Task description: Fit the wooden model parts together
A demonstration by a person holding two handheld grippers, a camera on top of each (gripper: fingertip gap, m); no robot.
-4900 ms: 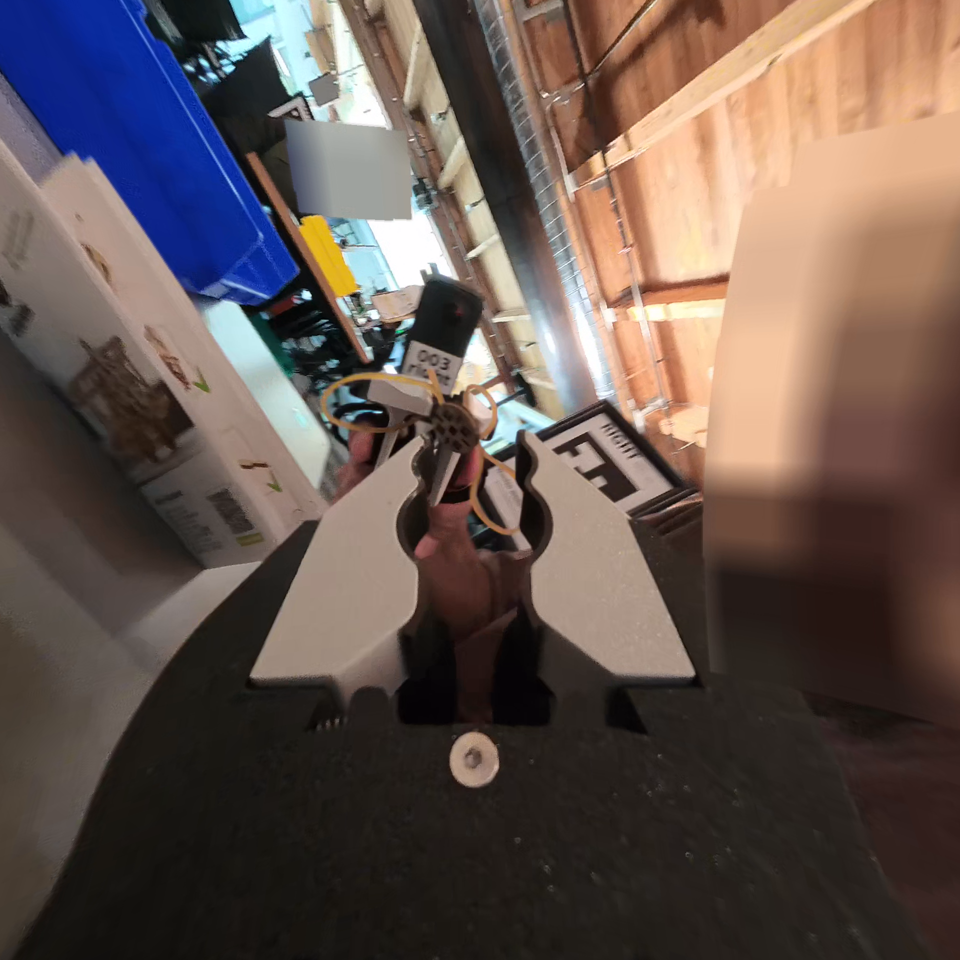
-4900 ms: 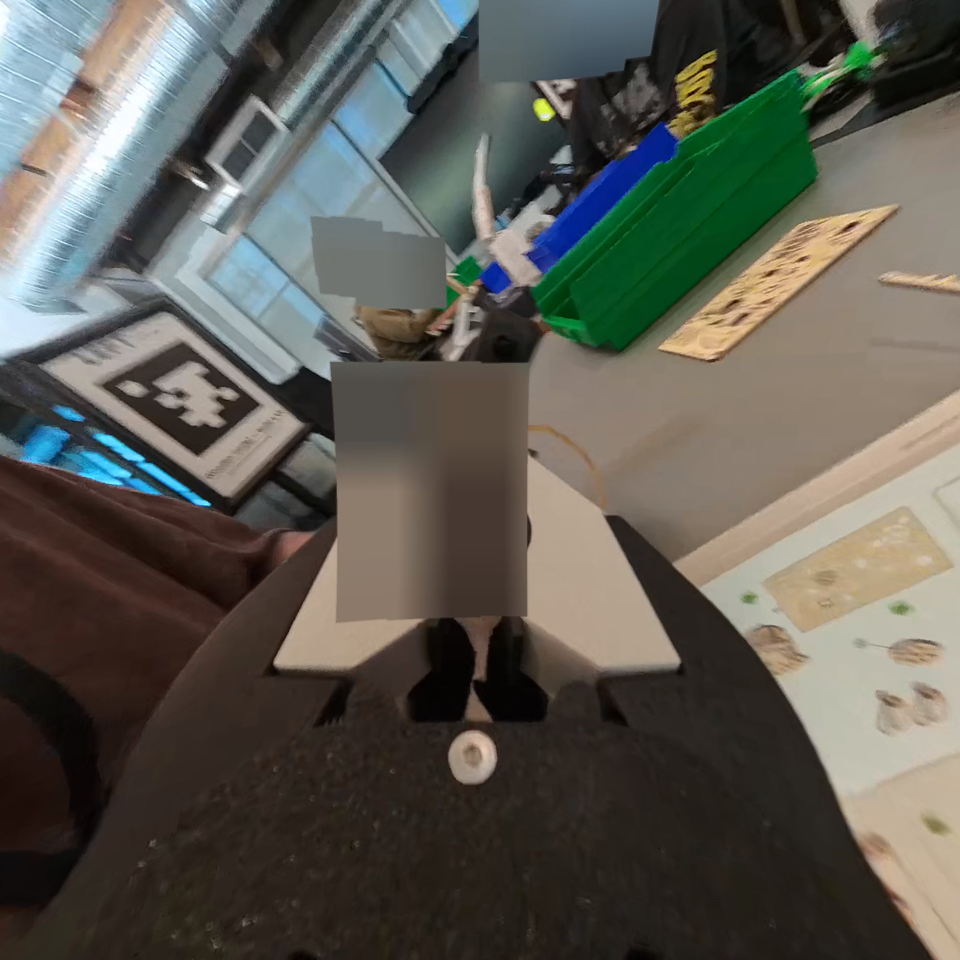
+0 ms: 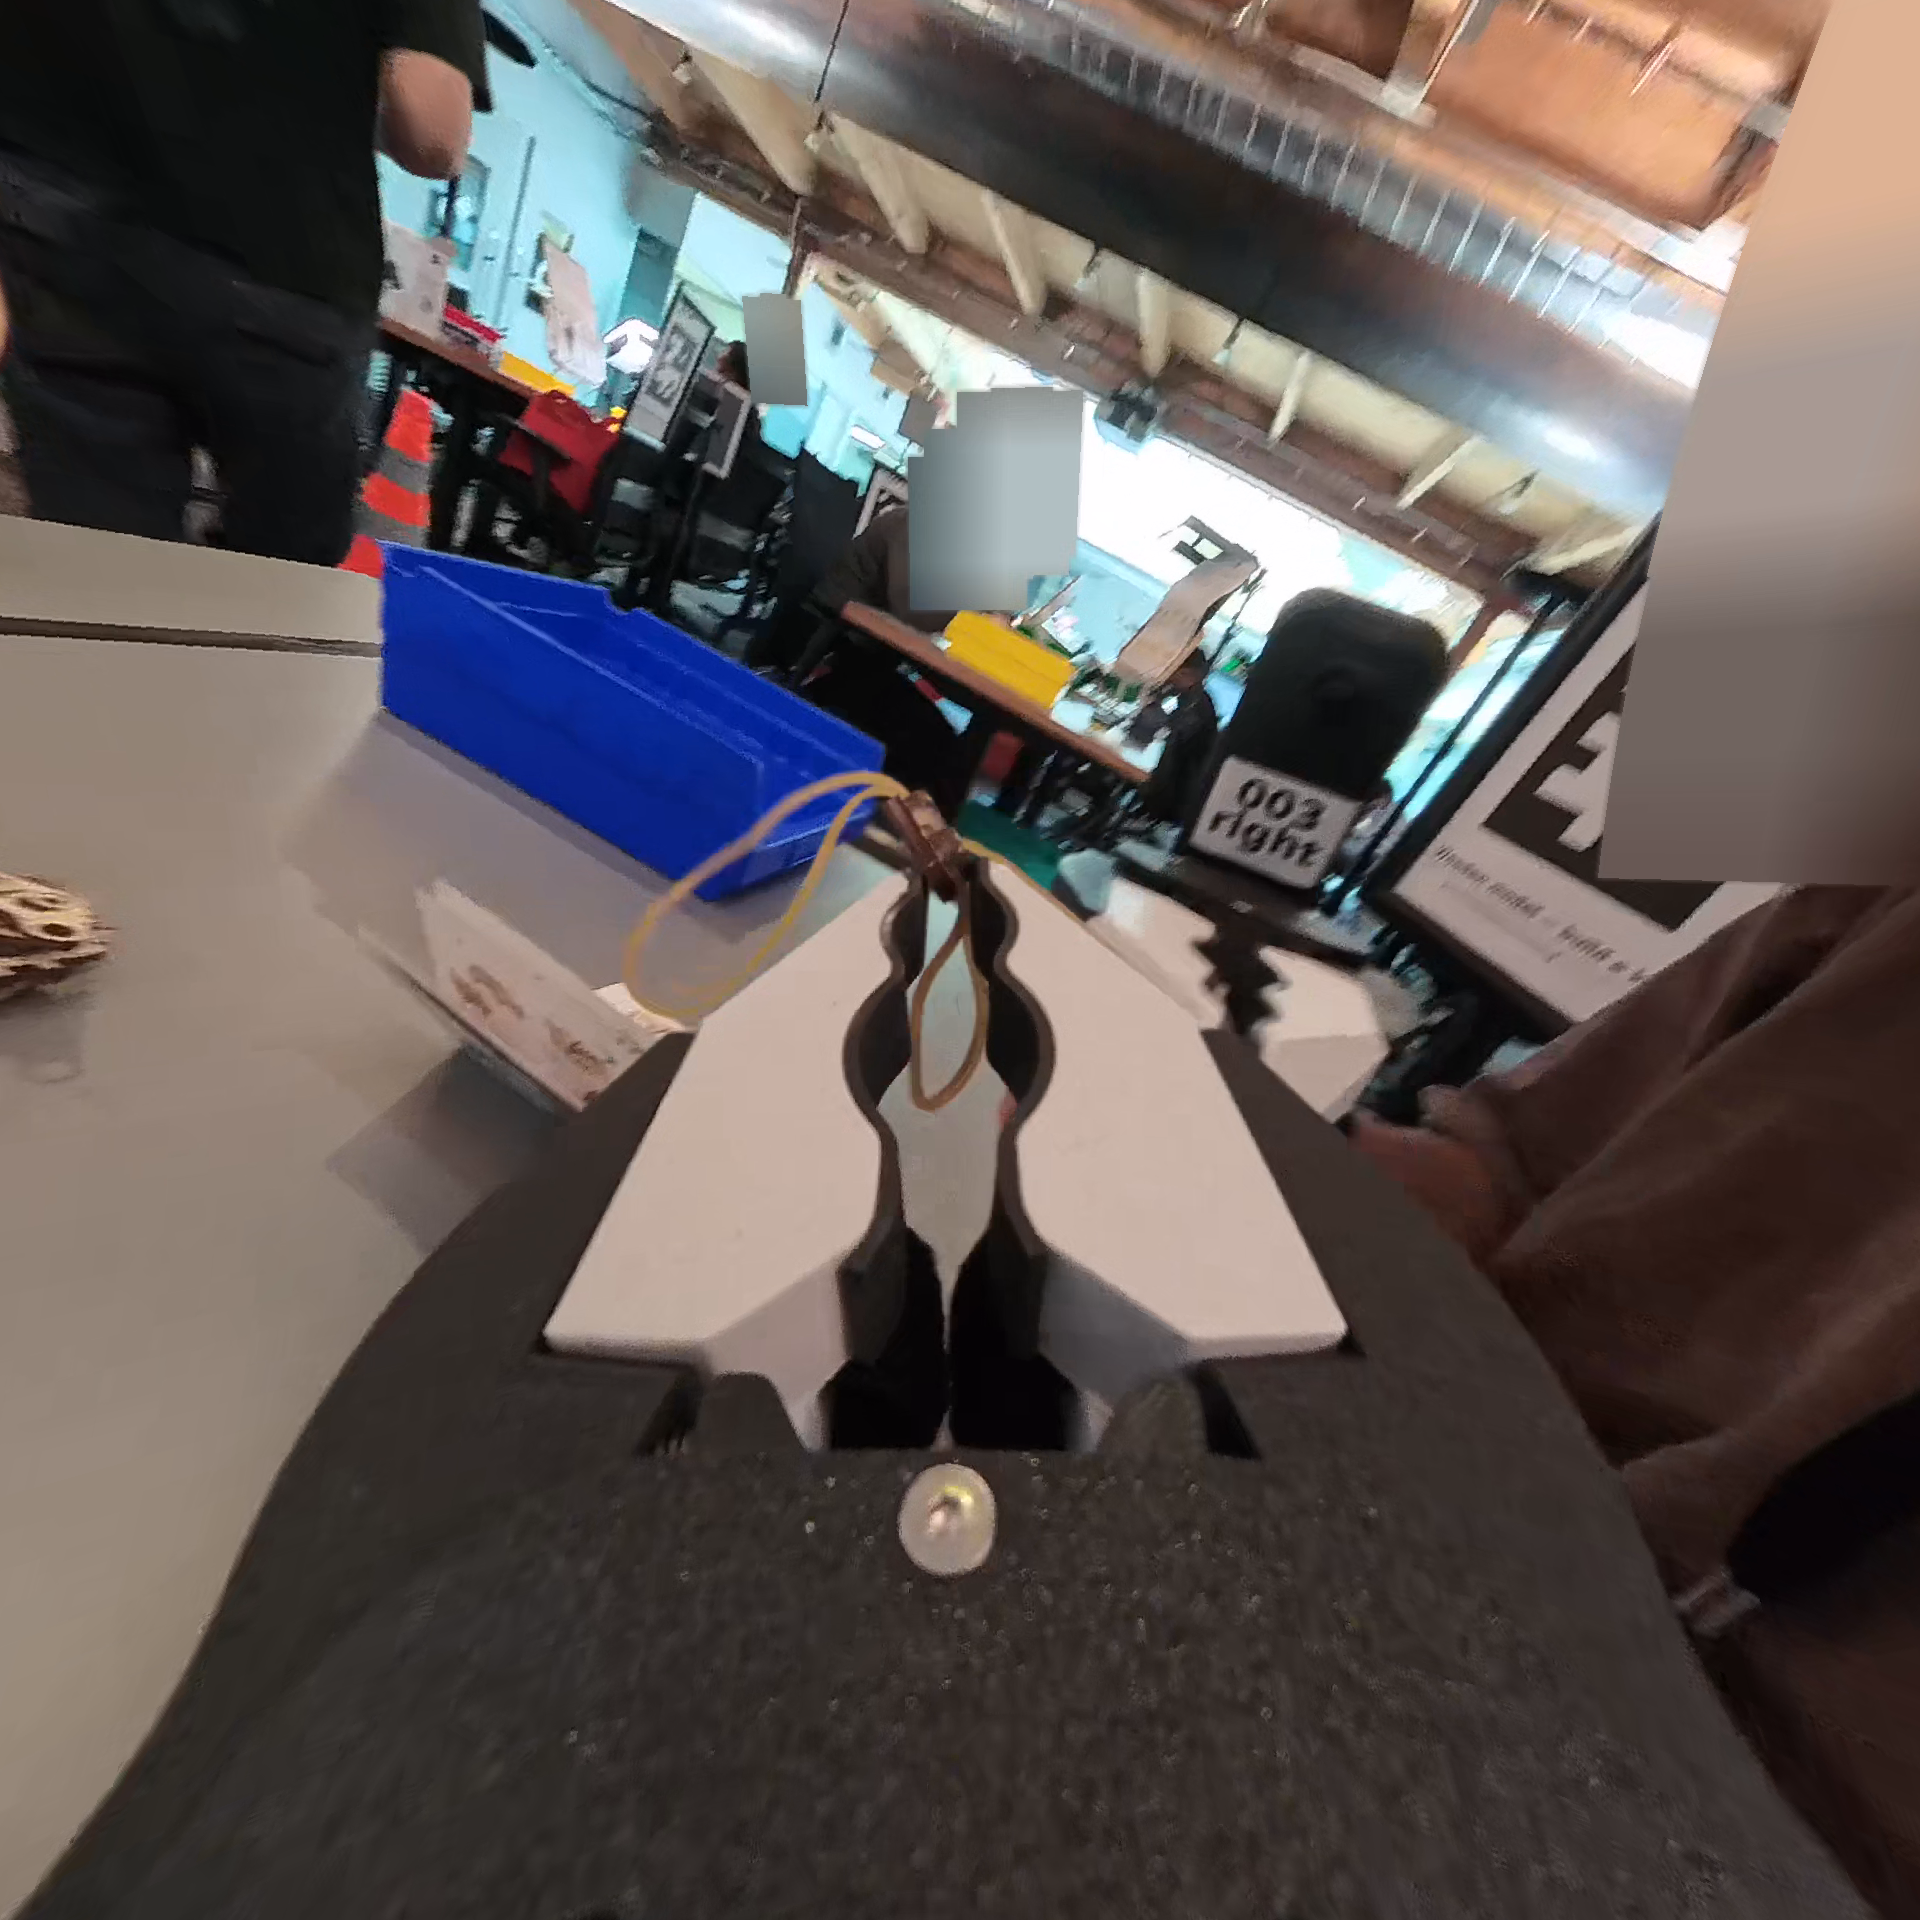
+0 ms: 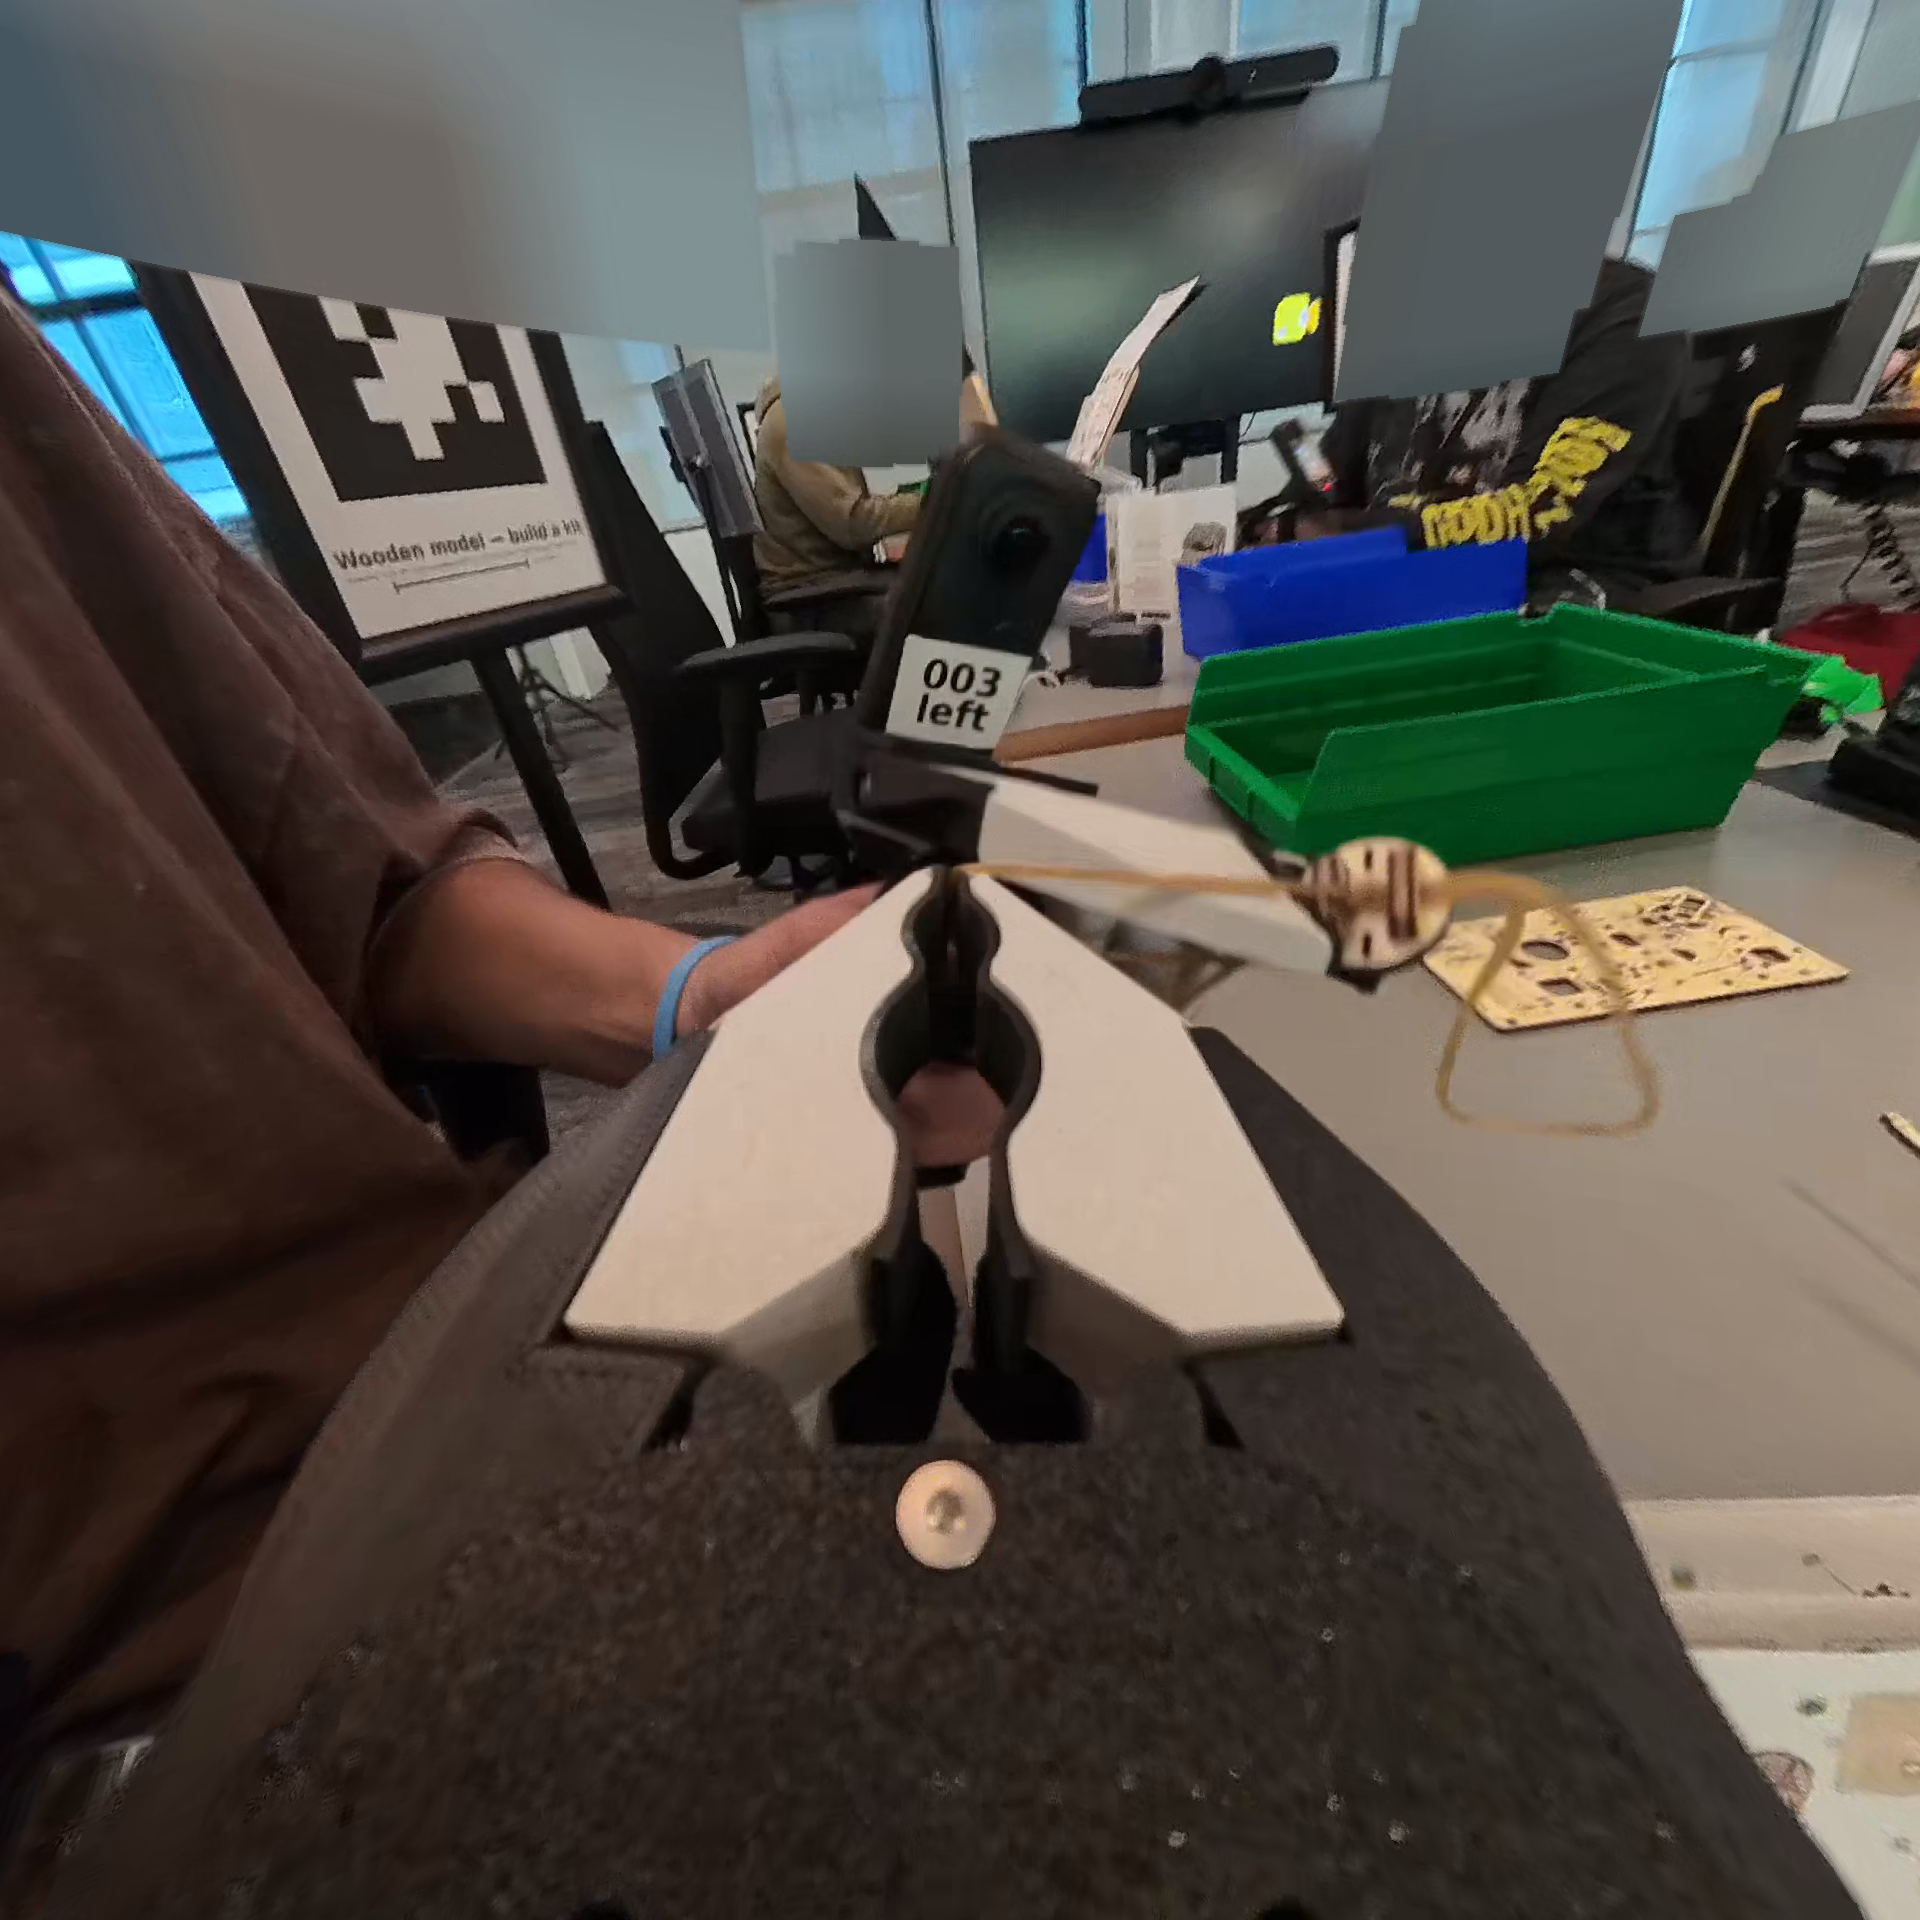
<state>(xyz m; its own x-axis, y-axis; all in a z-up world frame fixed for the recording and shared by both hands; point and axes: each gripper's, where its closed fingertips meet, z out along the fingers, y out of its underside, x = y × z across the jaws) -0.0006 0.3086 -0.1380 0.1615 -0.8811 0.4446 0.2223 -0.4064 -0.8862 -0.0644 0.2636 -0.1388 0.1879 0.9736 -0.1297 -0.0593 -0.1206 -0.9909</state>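
Note:
My left gripper point(image 3: 938, 883) is shut on a small round wooden disc point(image 3: 928, 844) at its fingertips, held in the air above the grey table point(image 3: 208, 1091). A yellow rubber band point(image 3: 727, 914) hangs from the disc in loops. In the right wrist view the left gripper point(image 4: 1320, 920) holds the slotted disc point(image 4: 1371, 899) out over the table. My right gripper point(image 4: 951, 883) is shut on a strand of the rubber band point(image 4: 1143, 881), which runs taut to the disc. Another loop point(image 4: 1538, 1039) hangs below the disc.
A punched-out wooden parts sheet point(image 4: 1631, 966) lies on the table near a green bin point(image 4: 1486, 727) and a blue bin point(image 4: 1351, 592). In the left wrist view a blue bin point(image 3: 623, 717), a white box point(image 3: 520, 987) and a wooden assembly point(image 3: 42, 935) are on the table. A person point(image 3: 187, 260) stands behind. My right fingertips sit around 7 cm from my left ones. The right gripper is farther from the wooden assembly point(image 3: 42, 935), some 35 cm, than the left, some 30 cm.
Earlier my left gripper was open and the disc with its band sat at the right gripper's tips. Now the left is shut on the disc and the right pinches the band. Both views have levelled.

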